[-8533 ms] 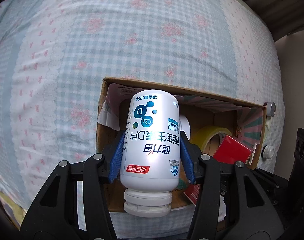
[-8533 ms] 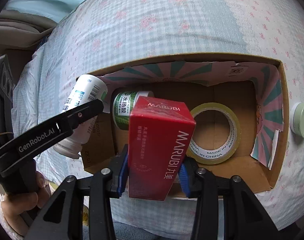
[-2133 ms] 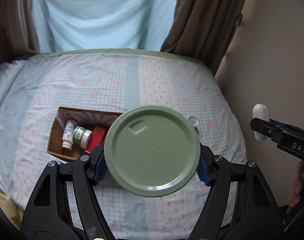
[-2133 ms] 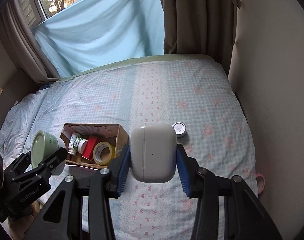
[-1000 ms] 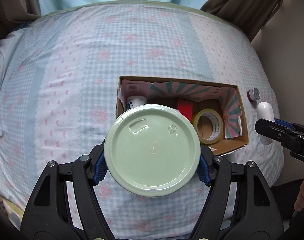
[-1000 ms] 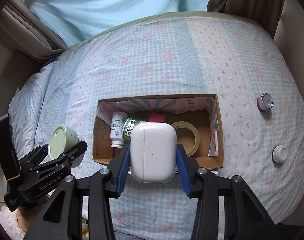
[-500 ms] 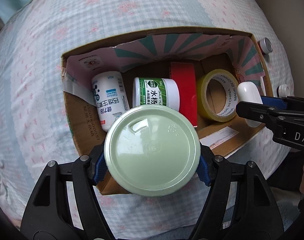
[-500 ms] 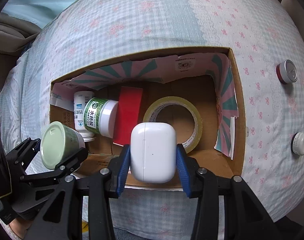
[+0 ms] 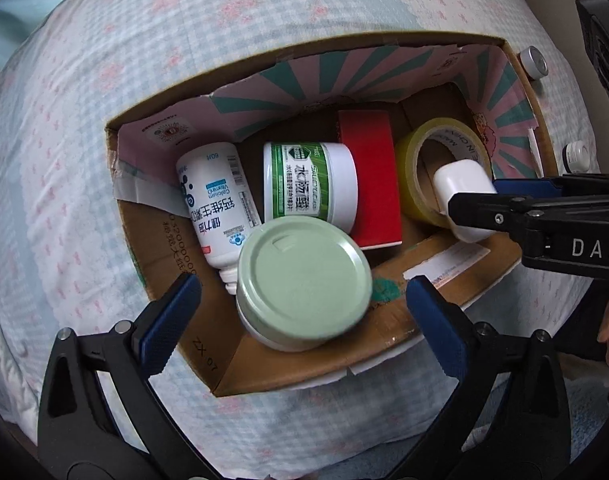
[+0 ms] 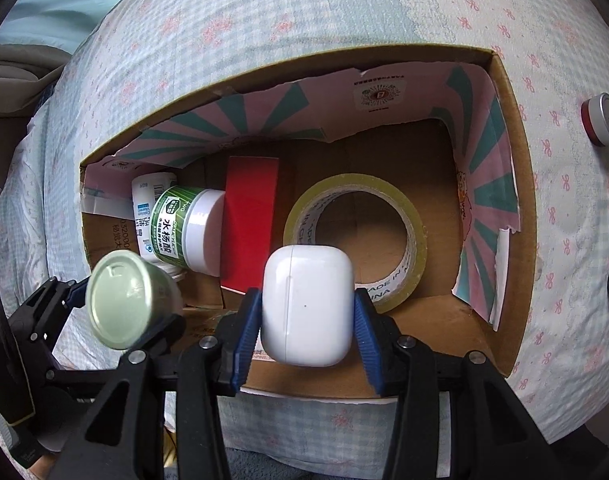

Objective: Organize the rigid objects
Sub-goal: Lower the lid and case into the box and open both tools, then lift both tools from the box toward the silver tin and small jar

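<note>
Earbud case [image 10: 307,307]: white, smooth, likely light and slippery, clamped flat-sided between my right fingers [image 10: 246,322]; green-lidded jar [image 9: 304,282] lies loose between my wide-open left fingers [image 9: 169,322].

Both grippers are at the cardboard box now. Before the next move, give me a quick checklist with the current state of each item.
1. Left gripper open: ok, blue pads stand clear of the green-lidded jar.
2. Jar settled in the cardboard box: cannot tell, it looks blurred.
3. Right gripper gripping the white case: ok, both pads touch it.
4. Case above the box opening: ok, by the tape roll.
5. Everything boxed: not ok, two small jars lie on the bedspread.
</note>
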### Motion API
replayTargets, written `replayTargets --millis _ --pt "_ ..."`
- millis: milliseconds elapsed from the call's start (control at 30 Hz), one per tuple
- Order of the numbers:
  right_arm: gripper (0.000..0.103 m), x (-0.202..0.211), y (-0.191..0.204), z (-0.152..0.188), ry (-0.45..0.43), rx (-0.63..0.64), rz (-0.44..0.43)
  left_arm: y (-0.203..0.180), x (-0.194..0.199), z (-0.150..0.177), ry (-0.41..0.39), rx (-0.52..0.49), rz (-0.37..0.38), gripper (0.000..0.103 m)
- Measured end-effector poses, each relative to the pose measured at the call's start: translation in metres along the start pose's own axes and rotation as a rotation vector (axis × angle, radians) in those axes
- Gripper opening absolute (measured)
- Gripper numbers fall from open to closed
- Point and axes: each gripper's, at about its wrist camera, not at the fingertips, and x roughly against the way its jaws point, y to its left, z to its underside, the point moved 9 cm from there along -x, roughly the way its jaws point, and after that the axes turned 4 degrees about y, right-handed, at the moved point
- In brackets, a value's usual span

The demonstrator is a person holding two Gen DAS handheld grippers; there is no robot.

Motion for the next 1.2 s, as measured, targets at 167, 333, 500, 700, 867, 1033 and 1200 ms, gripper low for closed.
replayTargets --millis 167,333,500,700,867,1033,1200 --pt "0.103 0.007 -0.006 0.007 -0.023 -0.076 -0.014 0.008 0.010 0.009 -0.016 0.030 -0.007 0.103" --pt "0.103 0.015 -0.012 0.024 -0.018 -0.095 -0.019 0.010 0.027 0.021 -0.040 0.067 -0.008 0.103" --pt "0.103 0.029 -0.009 0.039 -0.037 -0.093 -0.036 0.008 0.053 0.035 -0.093 0.099 -0.015 0.103" --pt "0.103 0.054 0.000 0.053 -0.096 -0.061 -0.041 0.003 0.086 0.049 -0.172 0.121 -0.024 0.103" --pt "0.103 0.079 0.007 0.066 -0.150 -0.046 -0.049 -0.004 0.112 0.064 -0.227 0.133 -0.024 0.103" --pt "0.103 0.110 0.006 0.081 -0.205 -0.054 -0.051 -0.009 0.138 0.076 -0.269 0.131 -0.051 0.103" --pt "0.103 0.138 -0.009 0.105 -0.255 -0.061 -0.001 -0.021 0.159 0.074 -0.321 0.125 -0.011 0.103"
